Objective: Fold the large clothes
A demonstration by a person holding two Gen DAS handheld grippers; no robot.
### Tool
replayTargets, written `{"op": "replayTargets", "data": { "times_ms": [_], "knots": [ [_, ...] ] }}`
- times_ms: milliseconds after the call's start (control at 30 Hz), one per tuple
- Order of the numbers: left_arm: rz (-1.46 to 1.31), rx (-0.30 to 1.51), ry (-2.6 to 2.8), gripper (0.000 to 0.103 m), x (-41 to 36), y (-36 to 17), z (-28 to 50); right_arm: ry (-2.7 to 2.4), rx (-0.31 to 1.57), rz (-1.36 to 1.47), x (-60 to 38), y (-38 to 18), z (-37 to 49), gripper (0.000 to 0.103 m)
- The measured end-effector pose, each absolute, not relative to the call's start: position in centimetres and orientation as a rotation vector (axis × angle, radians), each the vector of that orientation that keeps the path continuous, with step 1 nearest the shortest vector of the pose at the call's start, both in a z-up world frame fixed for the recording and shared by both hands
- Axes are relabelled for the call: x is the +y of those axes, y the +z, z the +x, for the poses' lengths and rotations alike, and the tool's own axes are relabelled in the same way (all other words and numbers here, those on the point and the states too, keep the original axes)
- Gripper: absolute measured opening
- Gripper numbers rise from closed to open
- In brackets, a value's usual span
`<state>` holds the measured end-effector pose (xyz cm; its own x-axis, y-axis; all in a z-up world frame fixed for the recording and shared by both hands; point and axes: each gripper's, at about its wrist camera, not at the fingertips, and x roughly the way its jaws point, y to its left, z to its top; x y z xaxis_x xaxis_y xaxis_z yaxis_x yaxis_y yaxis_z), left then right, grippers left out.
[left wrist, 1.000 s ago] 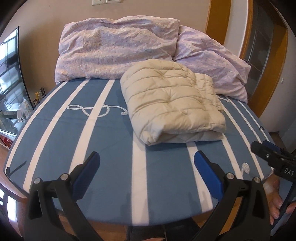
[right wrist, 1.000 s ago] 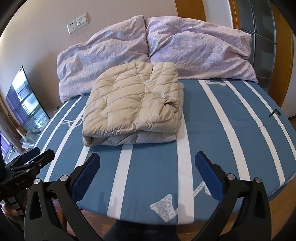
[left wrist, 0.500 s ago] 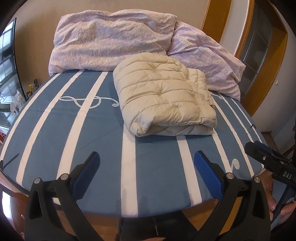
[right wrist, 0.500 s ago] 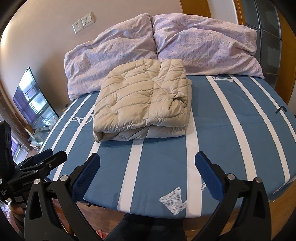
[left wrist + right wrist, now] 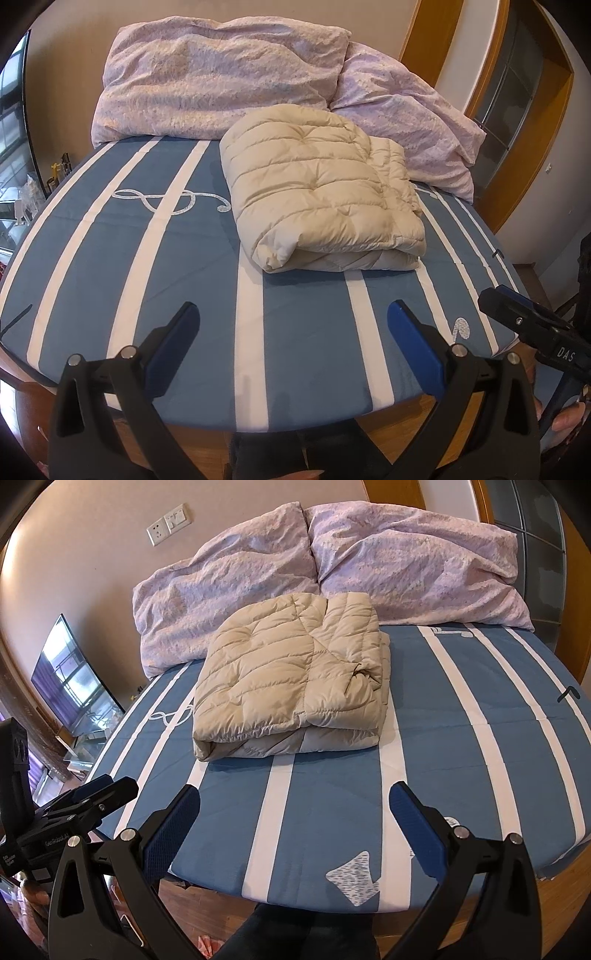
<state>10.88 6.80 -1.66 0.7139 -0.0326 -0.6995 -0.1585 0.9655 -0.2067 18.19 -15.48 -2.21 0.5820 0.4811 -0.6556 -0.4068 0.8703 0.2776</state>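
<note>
Nearest to you, your left gripper [image 5: 291, 343] has its blue fingers spread wide with nothing between them, hanging over the foot edge of the bed [image 5: 110, 266]. Same deal with your right gripper [image 5: 293, 823], fingers wide apart, nothing in them, and the other tool pokes in at about 9 o'clock in that view. Past the blue-and-white striped sheet [image 5: 461, 738], the puffy beige jacket [image 5: 317, 192] sits folded into a neat bundle, roughly 12 o'clock from both grippers and well apart from them. Right behind it at the headboard end are two lilac pillows [image 5: 406, 565], the jacket's far edge just touching them
</note>
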Motion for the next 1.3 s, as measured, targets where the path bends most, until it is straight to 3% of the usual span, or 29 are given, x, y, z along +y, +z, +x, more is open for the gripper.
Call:
{"op": "replayTargets", "data": {
  "times_ms": [1300],
  "knots": [
    [-0.263,0.787,0.033,0.101,5.99,-1.61,11.67,0.527,0.804,0.101,-14.78,-2.21,18.33,0.102]
  ]
}}
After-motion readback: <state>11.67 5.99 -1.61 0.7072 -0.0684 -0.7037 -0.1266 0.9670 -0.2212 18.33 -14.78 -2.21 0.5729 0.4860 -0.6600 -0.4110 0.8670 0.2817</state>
